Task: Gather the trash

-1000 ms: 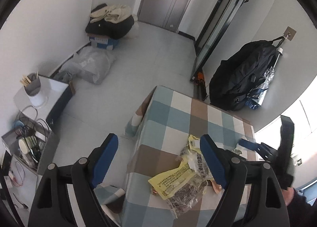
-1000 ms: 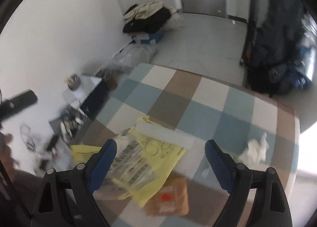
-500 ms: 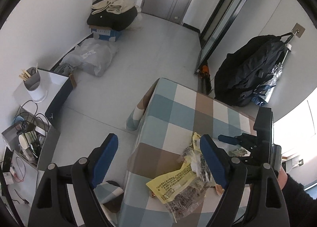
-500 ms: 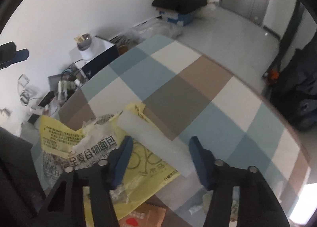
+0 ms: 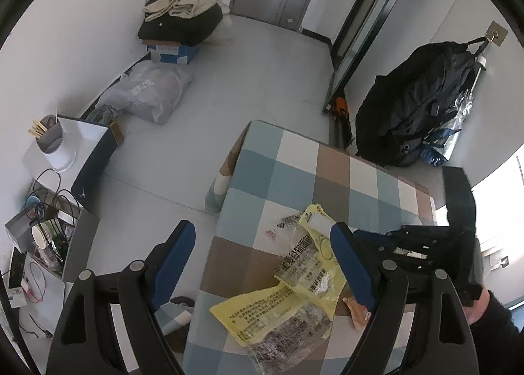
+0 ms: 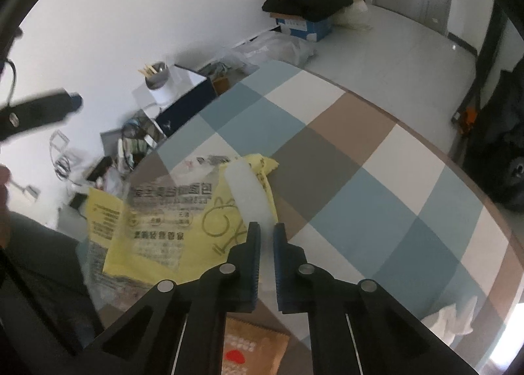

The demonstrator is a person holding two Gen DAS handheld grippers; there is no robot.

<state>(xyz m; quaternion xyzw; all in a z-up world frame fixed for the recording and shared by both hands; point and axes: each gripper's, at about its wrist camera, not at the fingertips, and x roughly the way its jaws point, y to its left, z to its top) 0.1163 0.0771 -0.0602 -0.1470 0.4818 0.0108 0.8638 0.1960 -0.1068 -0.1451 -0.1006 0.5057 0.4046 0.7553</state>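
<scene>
Trash lies on a checked tablecloth: a yellow printed plastic bag, a white translucent wrapper on top of it, a brown packet and a crumpled white tissue. My right gripper is shut on the near end of the white wrapper. My left gripper is open and empty, held above the table's left edge and the yellow bag. The right gripper's body shows at the right of the left wrist view.
Left of the table stand a white side unit with a cup of sticks and a wire rack of clutter. A black backpack hangs on the far wall. Bags and a box lie by the door.
My right gripper has come down to the white wrapper and its jaws have closed on it. The left gripper has stayed open and barely moved.
</scene>
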